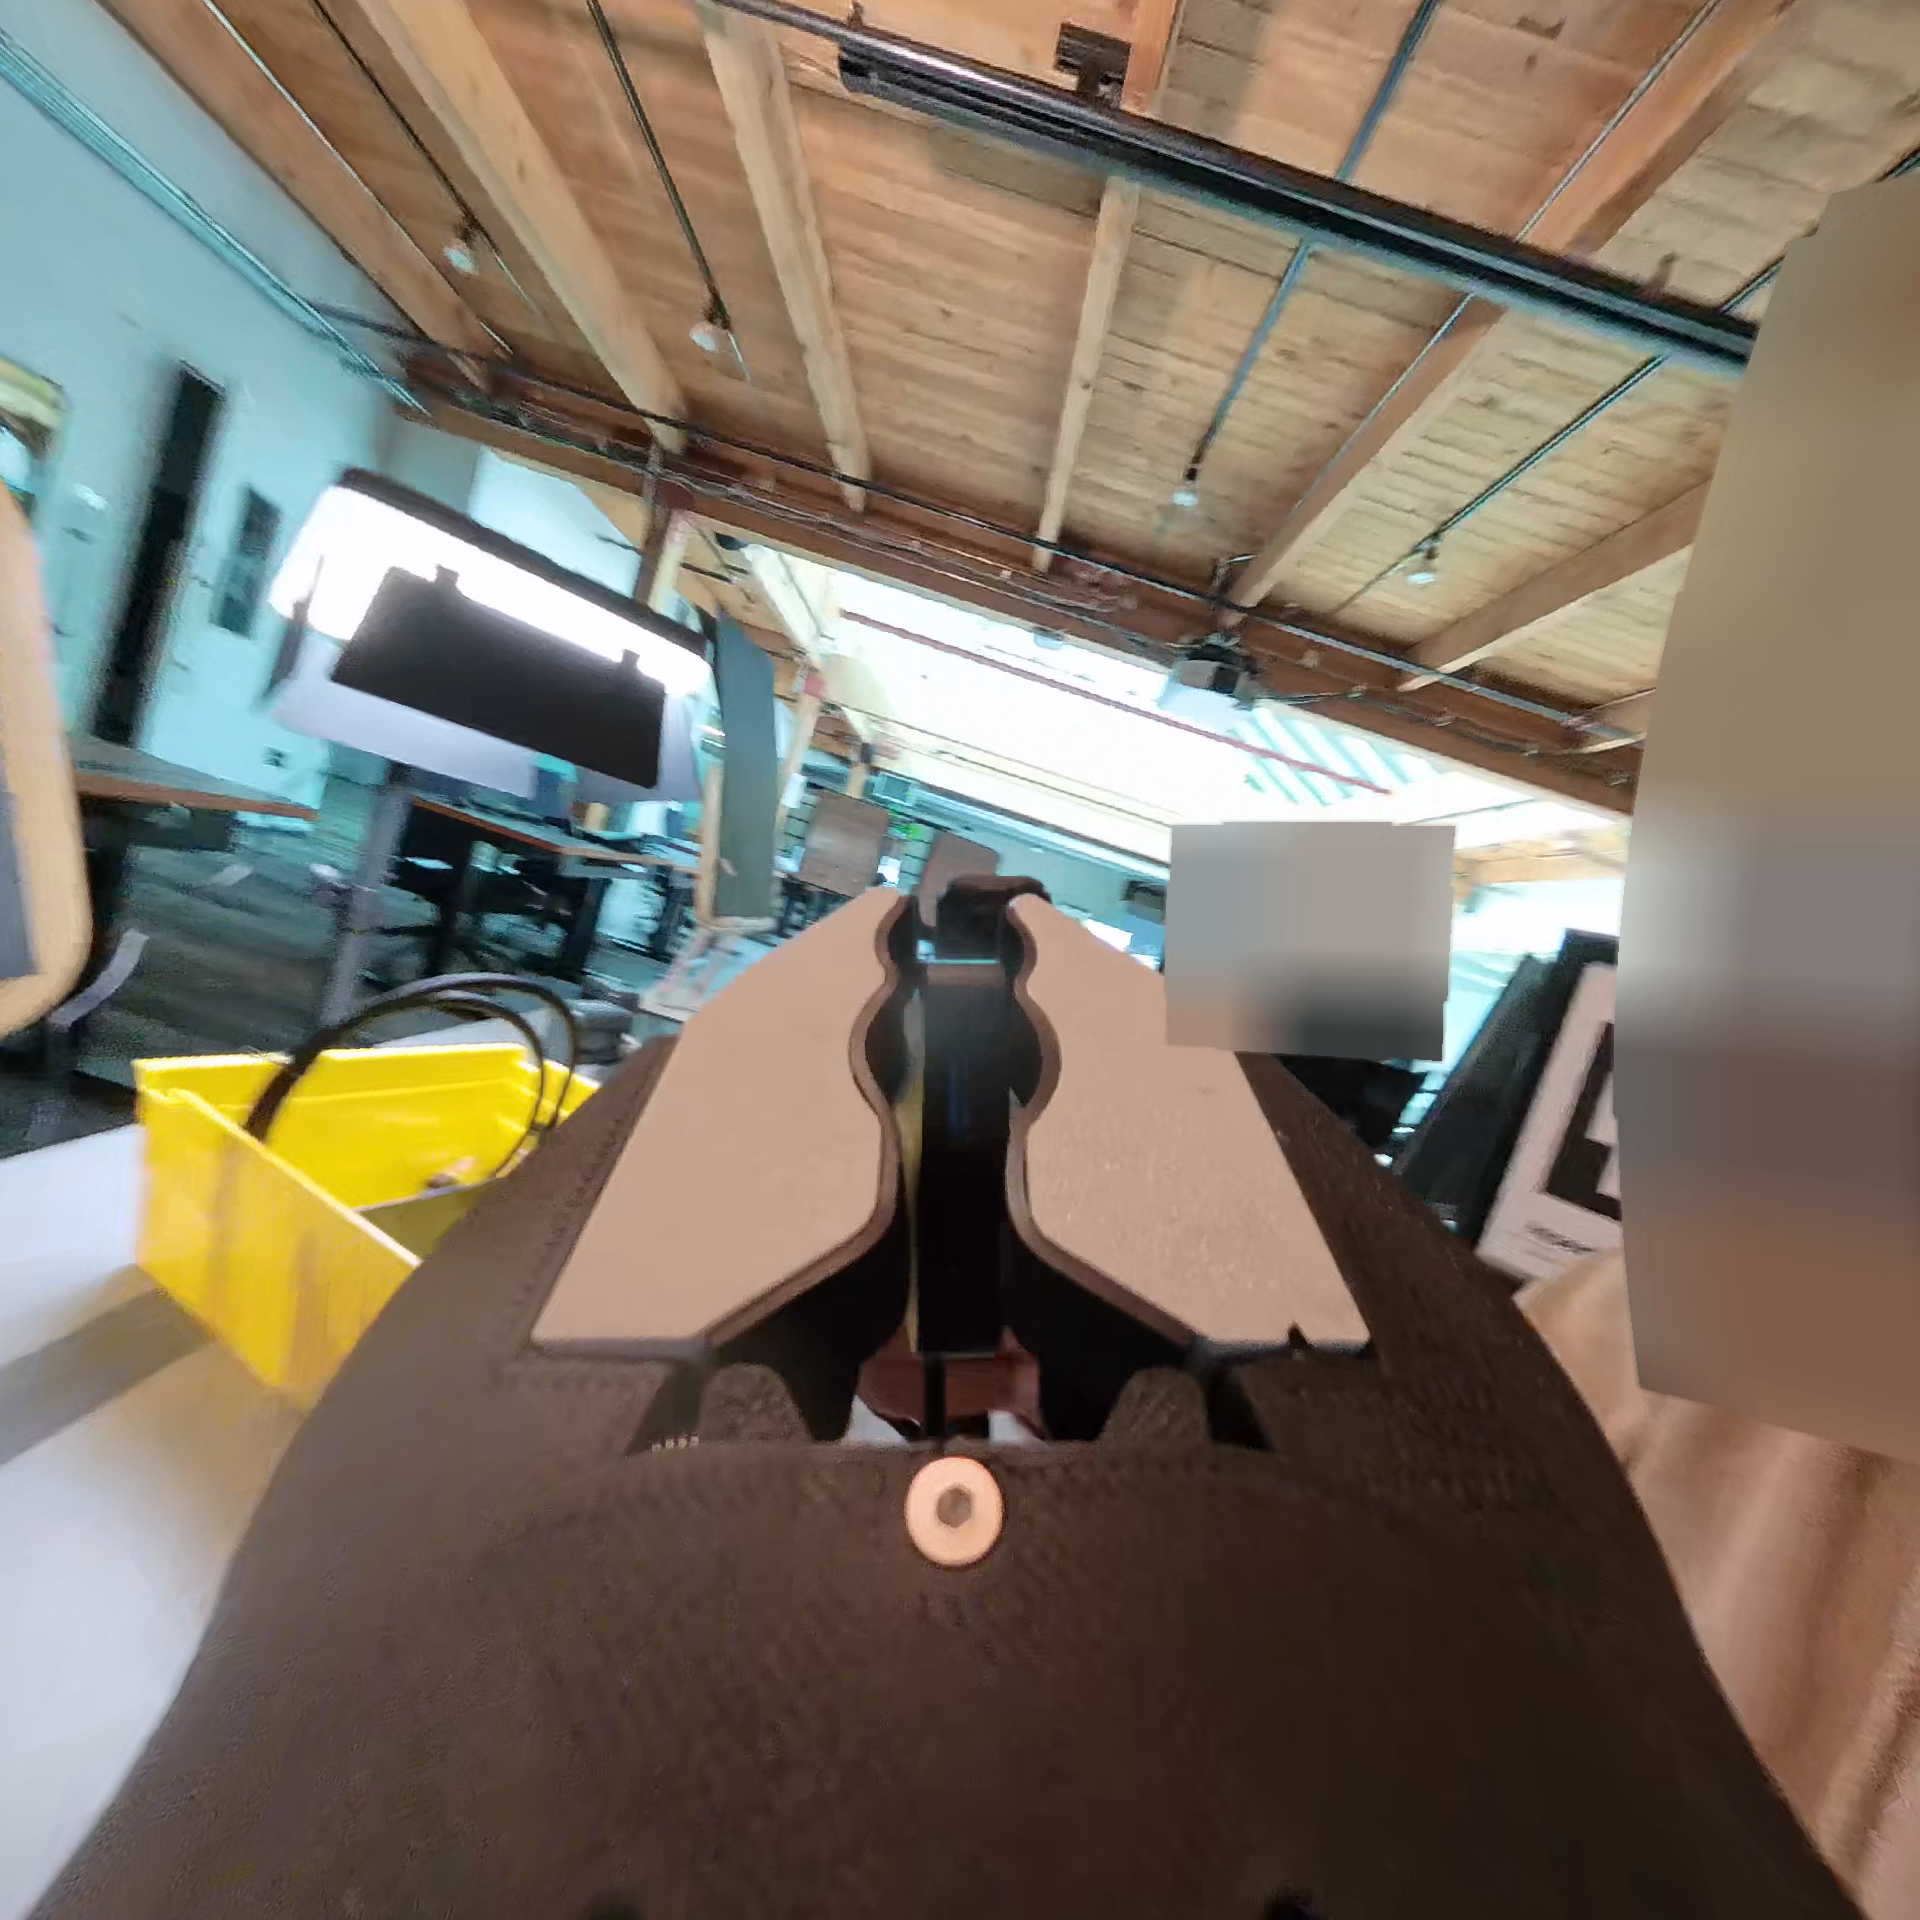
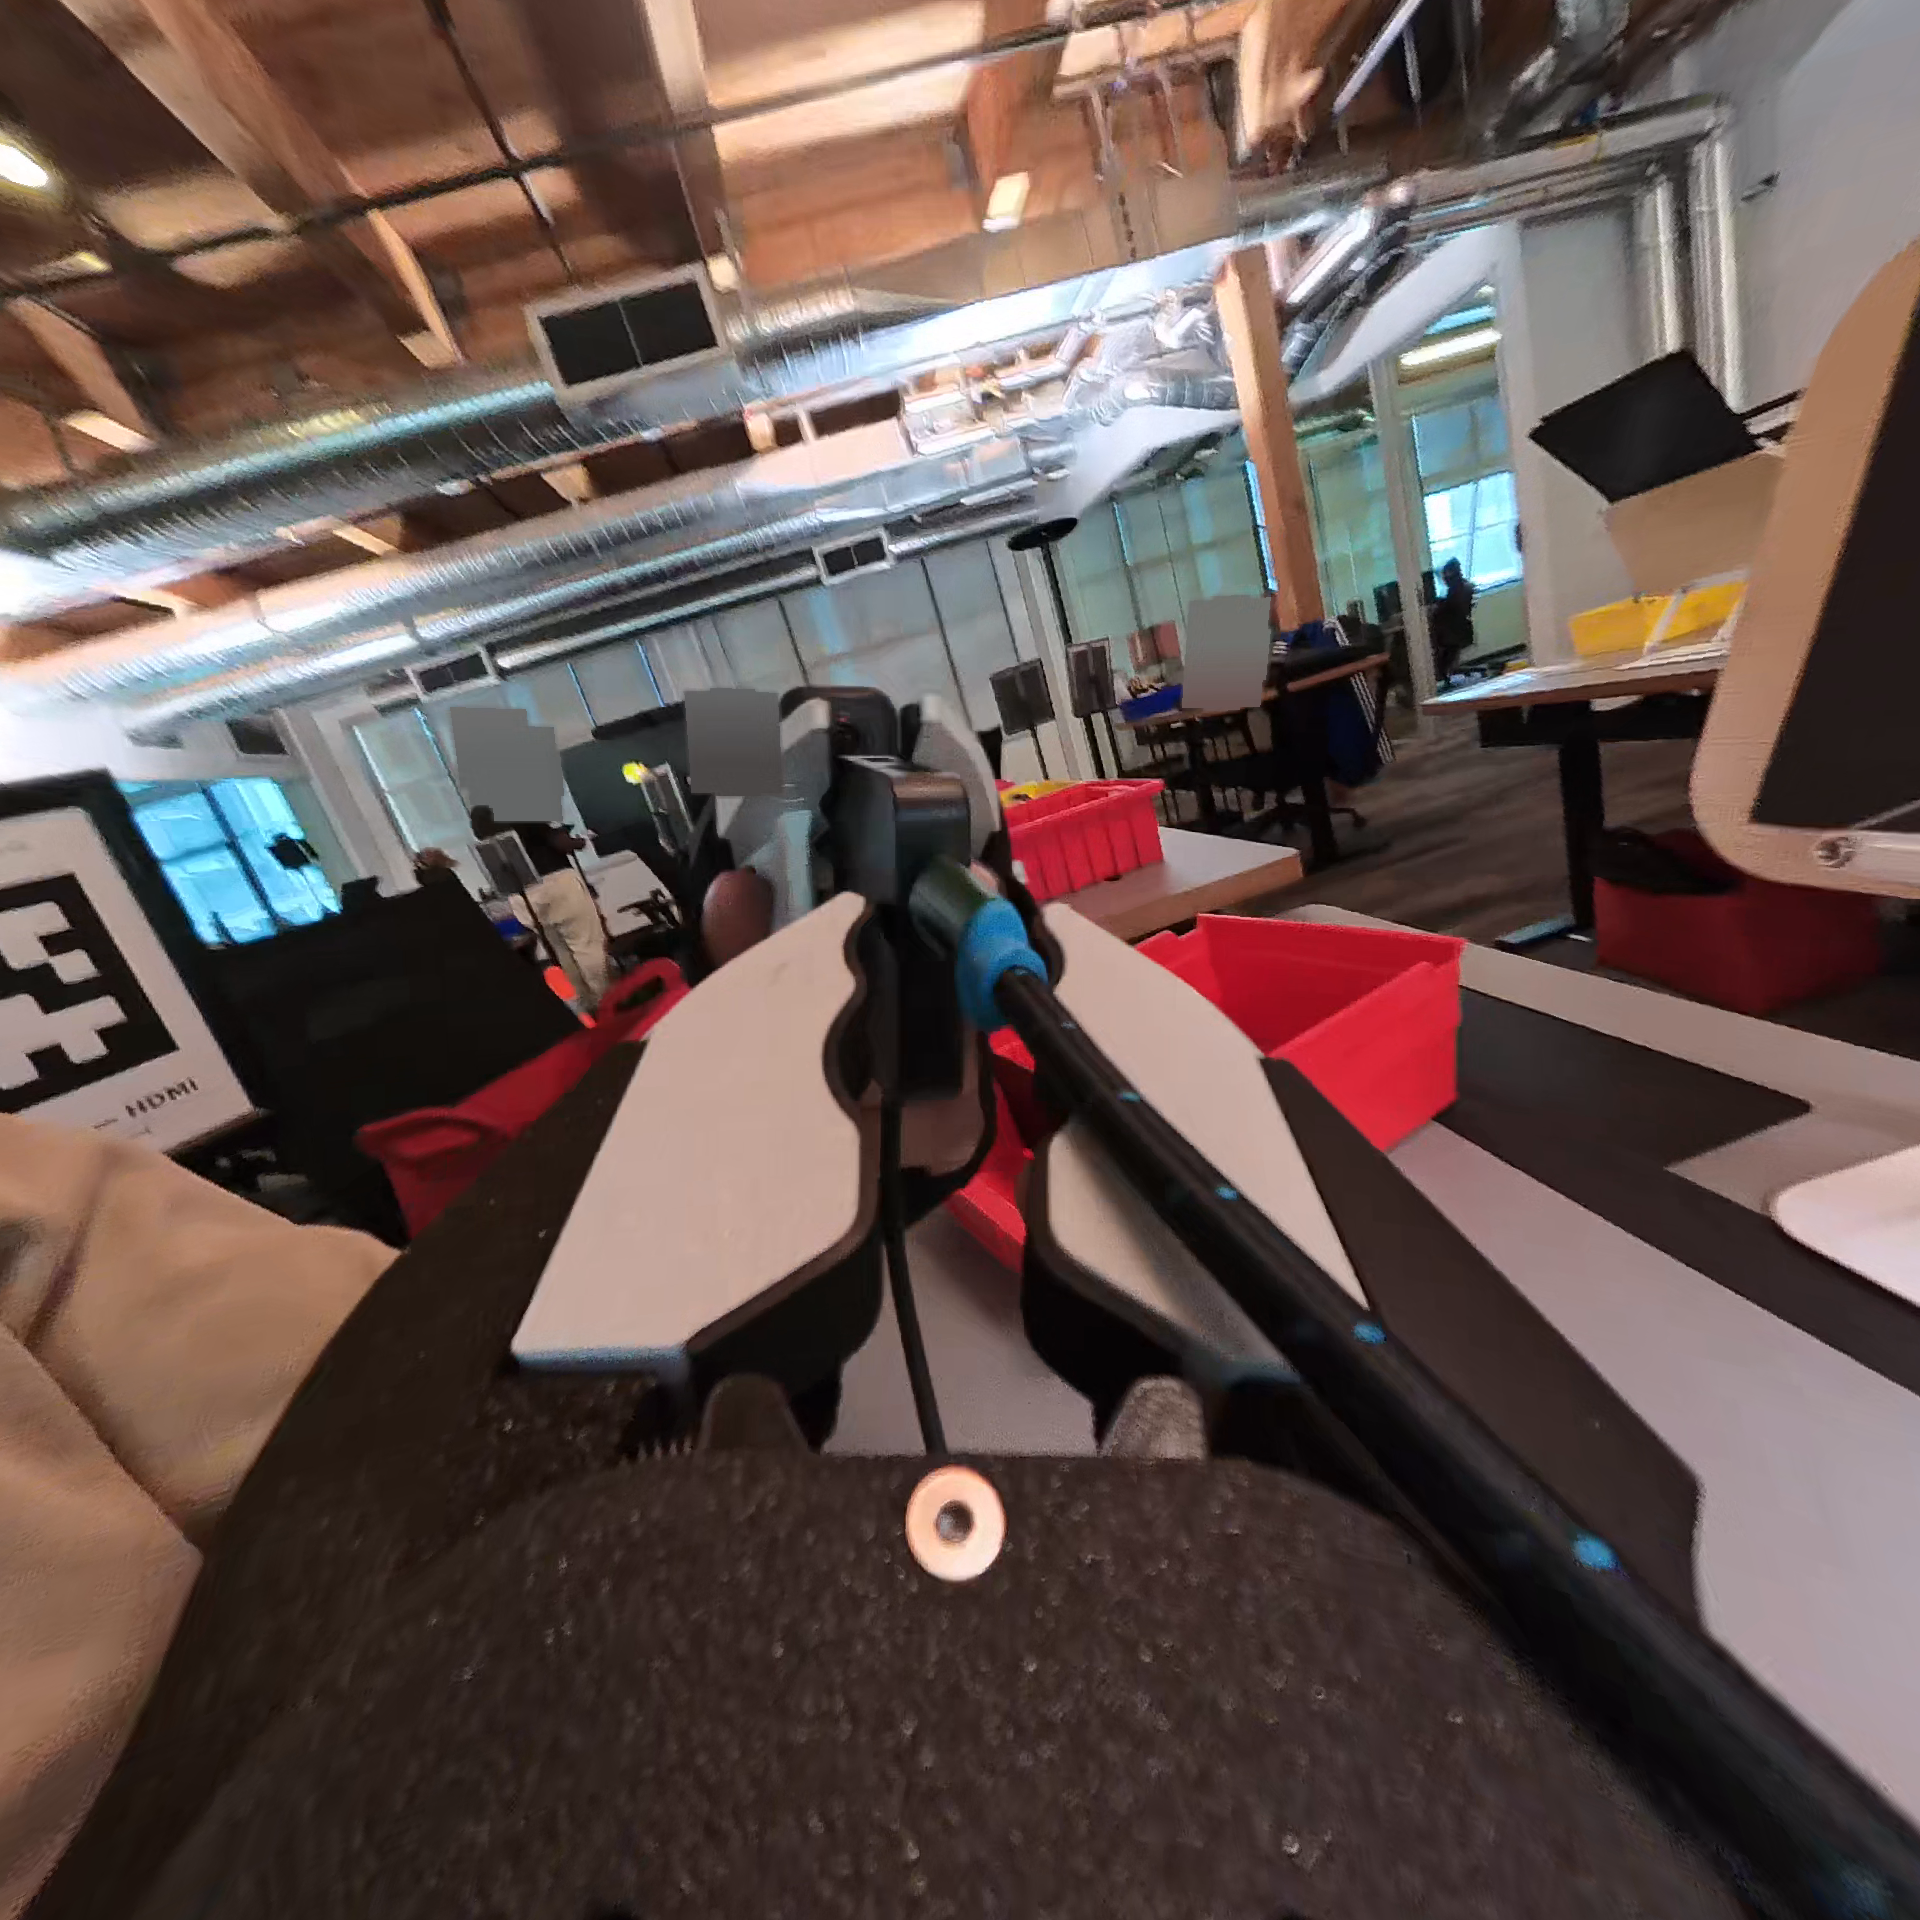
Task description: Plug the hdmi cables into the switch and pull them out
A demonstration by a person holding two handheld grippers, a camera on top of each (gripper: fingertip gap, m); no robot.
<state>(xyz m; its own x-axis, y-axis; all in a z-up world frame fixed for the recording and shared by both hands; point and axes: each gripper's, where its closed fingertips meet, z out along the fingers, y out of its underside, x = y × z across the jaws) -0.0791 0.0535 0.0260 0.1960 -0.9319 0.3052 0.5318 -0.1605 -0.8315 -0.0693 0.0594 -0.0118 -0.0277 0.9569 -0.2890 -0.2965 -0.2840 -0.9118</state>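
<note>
Both your grippers are raised well off the table and tilted upward, cameras catching mostly ceiling.

Left gripper: pitched up steeply, wooden ceiling beams fill the upper view. Its jaws stand narrow, clamped on a flat black piece, probably the switch seen edge-on; motion blur makes that hard to confirm. The piece runs the length of the gap between the fingers and pokes out just past the tips. Left of and below the switch sits a yellow bin on the white table, with thin black wire looping out of it. Your beige sleeve shows to the right of the gripper body.

Right gripper: tilted up less, roughly level with the room. Its jaws are nearly together, gripping the black plug of the HDMI cable. The cable has a blue collar right behind the plug and blue dots along its length; it trails back over the right finger toward the camera. The plug's front end is touching or seated in the switch, which the left gripper holds from the far side. Red bins sit on the table just behind and right of the switch. A thin black wire hangs from below the switch.
</note>
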